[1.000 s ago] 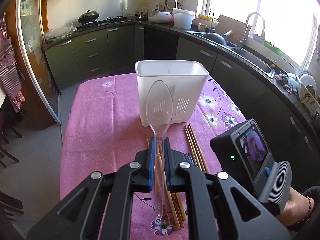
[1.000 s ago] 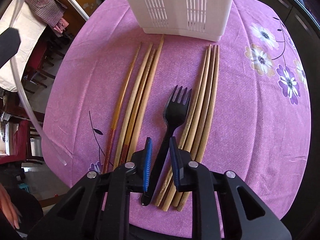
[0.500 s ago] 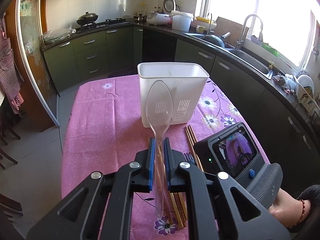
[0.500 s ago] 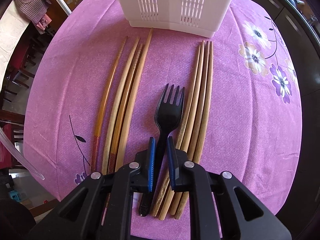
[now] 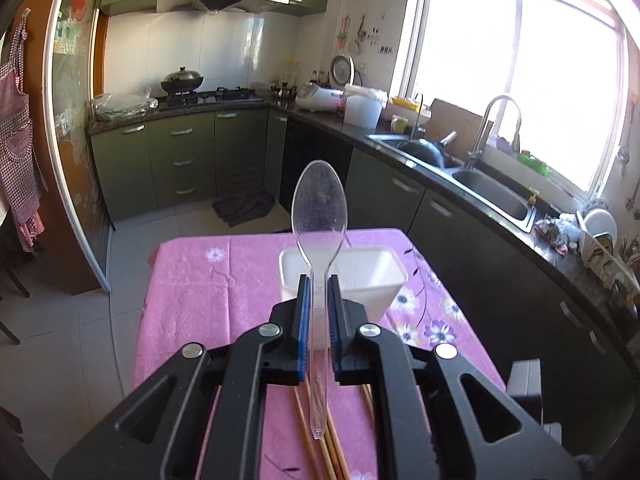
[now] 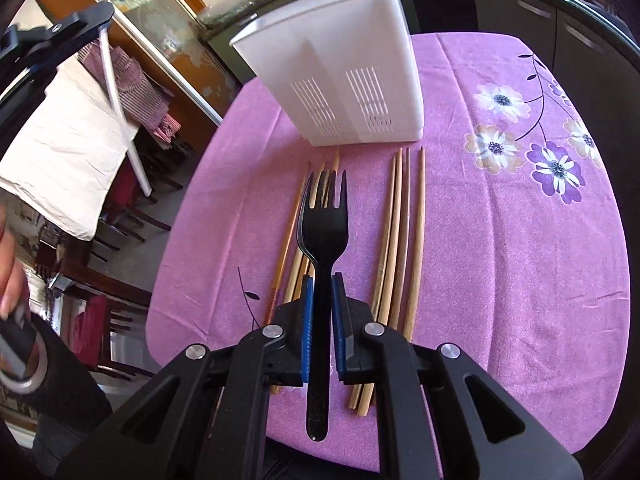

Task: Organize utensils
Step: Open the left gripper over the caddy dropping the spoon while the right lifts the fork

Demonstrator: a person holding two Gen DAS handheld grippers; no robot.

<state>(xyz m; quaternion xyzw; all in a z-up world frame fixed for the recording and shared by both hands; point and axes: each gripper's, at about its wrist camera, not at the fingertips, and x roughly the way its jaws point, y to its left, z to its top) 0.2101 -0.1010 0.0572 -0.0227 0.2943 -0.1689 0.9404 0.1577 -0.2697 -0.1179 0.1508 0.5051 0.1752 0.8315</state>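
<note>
in the left wrist view our left gripper (image 5: 318,308) was clamped on the clear spoon (image 5: 319,216), held above the white holder (image 5: 384,280). in the right wrist view our right gripper (image 6: 321,312) pinched the black fork (image 6: 325,236), lifted; the chopsticks (image 6: 402,232) lay unsorted on the tablecloth (image 6: 520,260).

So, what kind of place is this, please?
Most likely a home kitchen. The left wrist view shows a stove with a pan on it, a sink below a window, and green cupboards.
</note>
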